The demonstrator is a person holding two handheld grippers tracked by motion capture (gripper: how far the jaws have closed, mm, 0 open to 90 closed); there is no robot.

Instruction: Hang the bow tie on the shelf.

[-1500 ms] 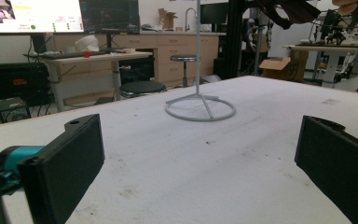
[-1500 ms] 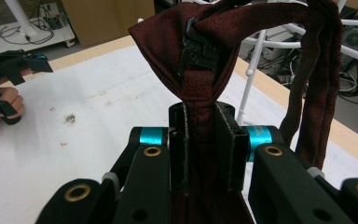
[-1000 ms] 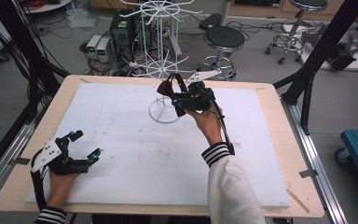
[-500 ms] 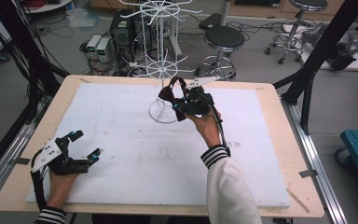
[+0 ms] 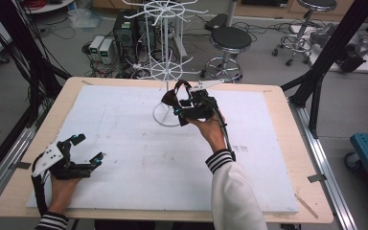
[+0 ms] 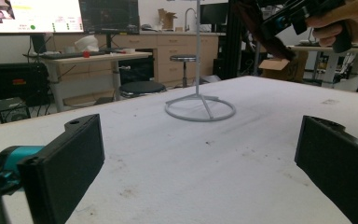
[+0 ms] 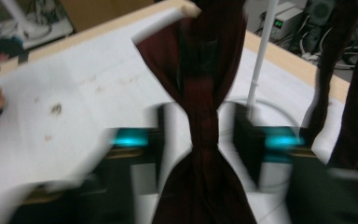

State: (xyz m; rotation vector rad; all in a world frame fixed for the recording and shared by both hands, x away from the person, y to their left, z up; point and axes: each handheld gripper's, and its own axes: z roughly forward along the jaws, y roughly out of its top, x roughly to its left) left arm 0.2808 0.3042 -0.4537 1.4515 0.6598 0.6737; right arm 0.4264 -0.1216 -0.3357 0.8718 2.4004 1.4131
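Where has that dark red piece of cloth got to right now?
The dark red cloth is pinched in the right tongs, held up above the far middle of the table, just beside the white wire stand.

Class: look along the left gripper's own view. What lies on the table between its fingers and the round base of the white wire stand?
Nothing: bare white table cover, lightly smudged, runs from the left gripper to the stand's base.
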